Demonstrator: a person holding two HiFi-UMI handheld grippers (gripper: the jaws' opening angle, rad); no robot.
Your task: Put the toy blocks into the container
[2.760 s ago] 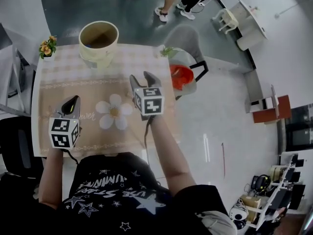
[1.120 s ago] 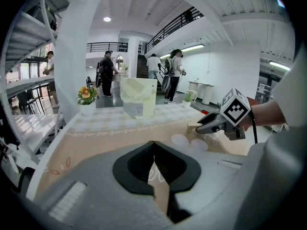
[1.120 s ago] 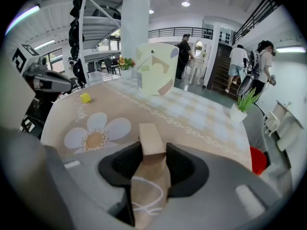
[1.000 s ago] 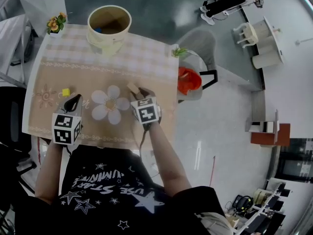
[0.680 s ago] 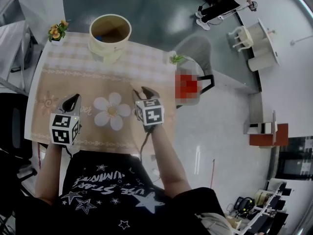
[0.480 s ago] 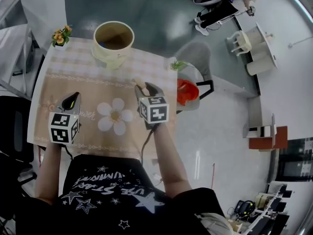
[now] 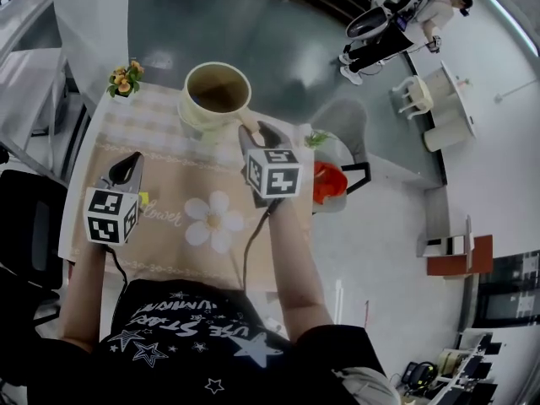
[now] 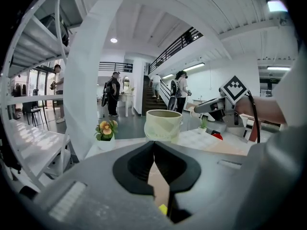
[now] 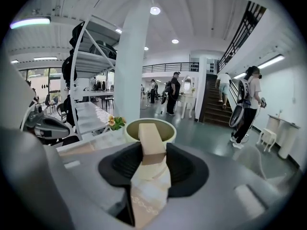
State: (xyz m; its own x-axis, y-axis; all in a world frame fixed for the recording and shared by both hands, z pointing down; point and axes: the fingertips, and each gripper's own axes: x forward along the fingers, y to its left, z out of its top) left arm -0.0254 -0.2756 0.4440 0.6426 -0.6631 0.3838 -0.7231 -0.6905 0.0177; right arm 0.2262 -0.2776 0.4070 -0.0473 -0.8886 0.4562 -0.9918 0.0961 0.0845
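One pale tan oblong block is clamped in the right gripper just before the cream container, the left gripper's jaws being pressed together.

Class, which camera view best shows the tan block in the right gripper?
The right gripper view: the tan block stands large and centred, clamped between the jaws. The head view shows only its end poking past the jaws. The left gripper view shows it tiny, far off.
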